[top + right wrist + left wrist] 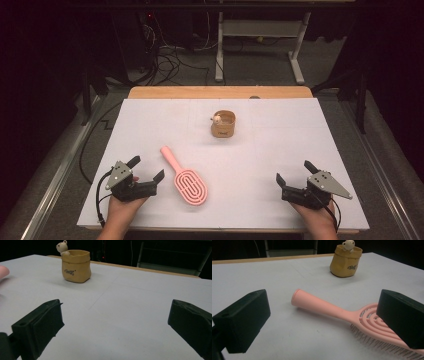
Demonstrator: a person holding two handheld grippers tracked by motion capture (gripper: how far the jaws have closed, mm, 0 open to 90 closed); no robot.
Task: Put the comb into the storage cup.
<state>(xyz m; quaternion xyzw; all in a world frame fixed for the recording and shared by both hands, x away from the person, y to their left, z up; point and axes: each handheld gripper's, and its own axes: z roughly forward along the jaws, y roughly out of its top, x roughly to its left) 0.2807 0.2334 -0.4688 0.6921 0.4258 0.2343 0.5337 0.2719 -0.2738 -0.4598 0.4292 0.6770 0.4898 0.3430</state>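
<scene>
Apparently poised to start, the left gripper [146,169] sits wide open and empty beside the brush [185,177]; the right gripper [295,172] likewise, well apart.

Bench [300,150] evenly lit from overhead; surroundings dark. Soft, short shadows under hairbrush [332,308] and pot [345,261]. Near black pads slightly out of focus. No glare; low res, mild grain.

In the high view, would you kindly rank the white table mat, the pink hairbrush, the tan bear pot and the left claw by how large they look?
Largest to smallest:
1. White table mat, by far.
2. Pink hairbrush.
3. Left claw and tan bear pot: they look about alike, and the claw sits nearer the camera, so I would not rank them.
</scene>
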